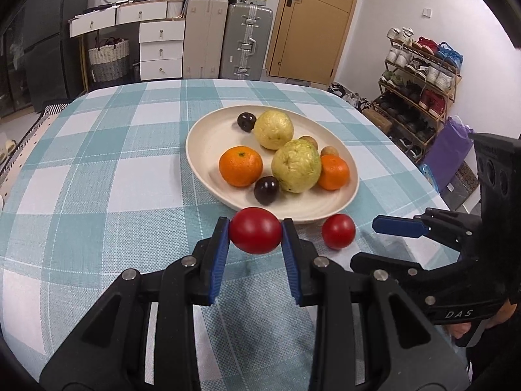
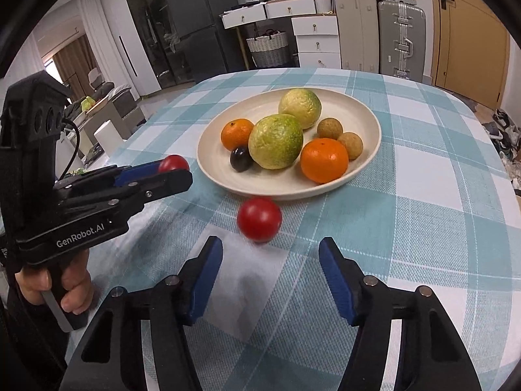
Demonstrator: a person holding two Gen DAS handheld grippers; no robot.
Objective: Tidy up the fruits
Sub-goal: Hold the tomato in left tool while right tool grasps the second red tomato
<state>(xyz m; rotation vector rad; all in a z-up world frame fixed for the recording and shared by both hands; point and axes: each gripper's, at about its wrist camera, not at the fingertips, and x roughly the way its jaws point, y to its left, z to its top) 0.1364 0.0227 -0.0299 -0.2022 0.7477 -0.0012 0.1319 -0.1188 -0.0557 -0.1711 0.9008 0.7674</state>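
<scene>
Left gripper (image 1: 255, 236): its two blue pads are clamped on a red tomato (image 1: 255, 234), one pad on each side, and the tomato is lifted above the cloth, just before the near rim of the plate.
Right gripper (image 2: 270, 270): the jaws stand apart with nothing between them; the pads press on nothing.
Second tomato (image 2: 259, 219): it lies on the tablecloth, just in front of the right gripper's tips and just beside the plate's near rim (it looks a little blurred in the right wrist view).
Plate (image 1: 208, 137): a cream, shallow, round one, standing on the table near its middle.
Guavas: two yellow-green ones, the nearer (image 1: 296, 166) and the farther (image 1: 273, 129), close to each other in the middle of the plate.
Oranges: one (image 1: 241, 166) on the left side of the plate, one (image 1: 333, 172) on the right, touching the nearer guava.
Dark plums: one (image 1: 266, 190) at the near edge between orange and guava, one (image 1: 246, 121) at the far side.
Small brown fruits (image 2: 330, 128): two round ones together, behind the right orange.
Tablecloth (image 1: 107, 169): teal and white check, covering the whole table.
Hand (image 2: 73, 285): a person's fingers hold the handle of the left gripper.
</scene>
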